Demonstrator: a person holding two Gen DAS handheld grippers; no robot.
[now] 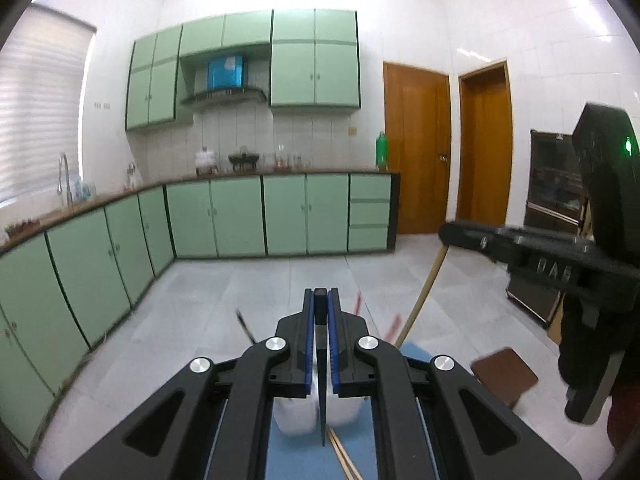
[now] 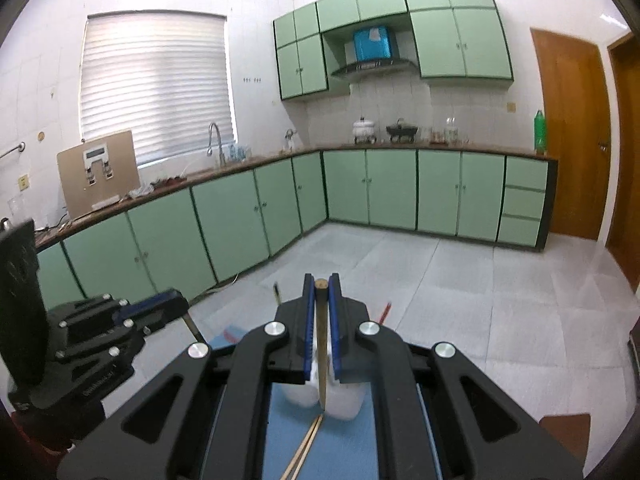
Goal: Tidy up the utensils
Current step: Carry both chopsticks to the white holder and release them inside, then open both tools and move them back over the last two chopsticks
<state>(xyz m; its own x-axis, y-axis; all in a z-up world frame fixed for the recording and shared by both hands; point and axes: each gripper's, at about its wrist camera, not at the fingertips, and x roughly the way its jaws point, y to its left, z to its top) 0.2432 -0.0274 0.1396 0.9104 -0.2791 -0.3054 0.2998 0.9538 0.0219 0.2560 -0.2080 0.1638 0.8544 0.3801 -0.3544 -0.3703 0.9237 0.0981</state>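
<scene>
Left claw [image 1: 321,308] grips a dark chopstick [image 1: 322,392], right claw [image 2: 321,296] a tan chopstick [image 2: 321,360]; both hang tip-down directly over the white holder [image 2: 344,400].

Green cabinets [image 2: 224,216] line the kitchen walls; wooden doors [image 1: 416,148] stand beside a faucet [image 2: 214,136]
</scene>
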